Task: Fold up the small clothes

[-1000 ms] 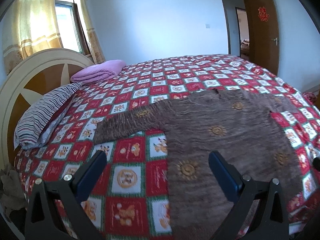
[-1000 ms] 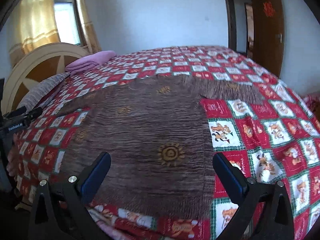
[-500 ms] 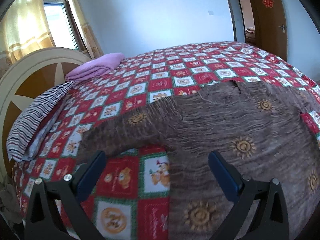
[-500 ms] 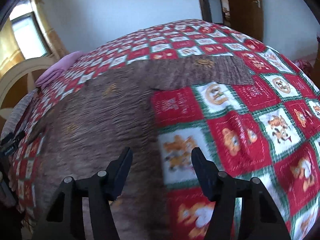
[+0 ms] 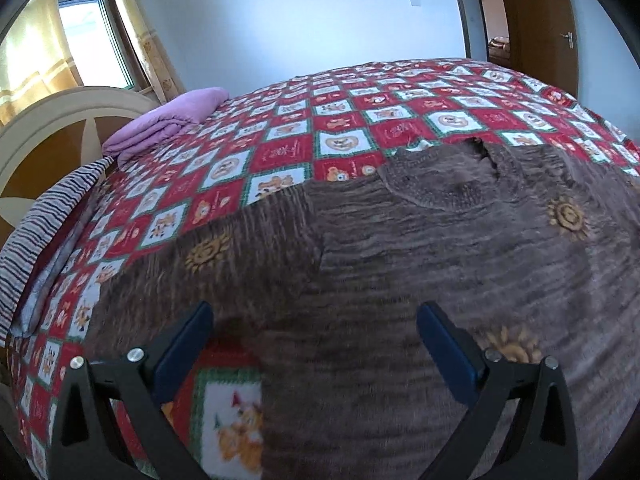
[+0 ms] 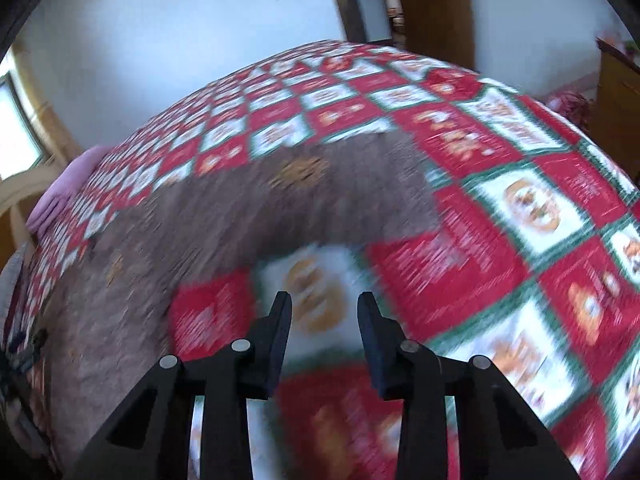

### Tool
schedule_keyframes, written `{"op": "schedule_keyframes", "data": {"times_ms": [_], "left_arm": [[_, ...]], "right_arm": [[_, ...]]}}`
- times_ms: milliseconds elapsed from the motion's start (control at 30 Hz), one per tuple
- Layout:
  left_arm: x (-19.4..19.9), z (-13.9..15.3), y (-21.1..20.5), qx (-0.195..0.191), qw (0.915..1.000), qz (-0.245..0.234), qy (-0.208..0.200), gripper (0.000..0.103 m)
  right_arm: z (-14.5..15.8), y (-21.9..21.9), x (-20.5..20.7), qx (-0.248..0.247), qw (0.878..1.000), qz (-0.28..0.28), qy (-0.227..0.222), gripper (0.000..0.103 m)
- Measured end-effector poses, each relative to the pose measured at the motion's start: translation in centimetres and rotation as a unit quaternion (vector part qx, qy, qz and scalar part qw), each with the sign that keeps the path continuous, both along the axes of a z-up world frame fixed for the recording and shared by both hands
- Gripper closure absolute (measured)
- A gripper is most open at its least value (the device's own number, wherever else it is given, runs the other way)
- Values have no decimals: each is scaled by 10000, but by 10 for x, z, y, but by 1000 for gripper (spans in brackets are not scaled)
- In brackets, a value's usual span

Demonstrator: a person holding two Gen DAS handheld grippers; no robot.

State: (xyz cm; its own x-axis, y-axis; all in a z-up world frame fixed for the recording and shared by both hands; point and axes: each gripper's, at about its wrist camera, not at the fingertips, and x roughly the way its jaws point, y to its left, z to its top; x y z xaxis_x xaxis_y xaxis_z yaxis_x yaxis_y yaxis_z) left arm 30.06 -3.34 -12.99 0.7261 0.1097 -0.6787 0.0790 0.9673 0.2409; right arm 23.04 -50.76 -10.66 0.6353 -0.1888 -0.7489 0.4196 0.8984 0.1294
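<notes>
A brown long-sleeved sweater (image 5: 420,264) with orange sun motifs lies spread flat on the red, white and green patchwork bedspread (image 5: 352,120). My left gripper (image 5: 314,318) hovers open over the sweater's left shoulder area, nothing between its fingers. In the blurred right wrist view the sweater's right sleeve (image 6: 296,196) stretches across the bedspread (image 6: 520,208). My right gripper (image 6: 324,306) sits just short of that sleeve, above a white quilt square. Its jaws are closing and have a narrow gap with nothing between them.
A folded purple blanket (image 5: 168,124) and a striped pillow (image 5: 44,220) lie at the rounded headboard (image 5: 60,108) on the left. A curtained window (image 5: 88,44) is behind it. A brown door (image 5: 536,20) stands open at the far right.
Both grippers moved forward and lower over the bed. The left now hangs over the sweater's shoulder. The right swung rightward off the body toward the sleeve, rolled, and its jaws narrowed markedly.
</notes>
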Motion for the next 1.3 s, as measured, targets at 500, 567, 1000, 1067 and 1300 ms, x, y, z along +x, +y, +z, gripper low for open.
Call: {"op": "schedule_keyframes", "data": {"times_ms": [500,567,1000,1067,1300], "left_arm": [[58,-11,-9,-176,9989,314,302,0],[62,-12,-10,-241,9986,329,328,0],[68,-23,0,-697,9956,370,512,0],[67,-22,2,-786,9950,373,481,0],[65,-21,6,-964,9940,339,388,0]], "right_arm": [[3,-104,72,-105,9976,-683,59,70],[-1,-105,80,-146,9980,-612,107,70],[15,-84,102,-222,9995,-100,220,97],[31,-75,101,-213,9997,-60,141,97],[88,-30,110,-442,9989,113,42,97]]}}
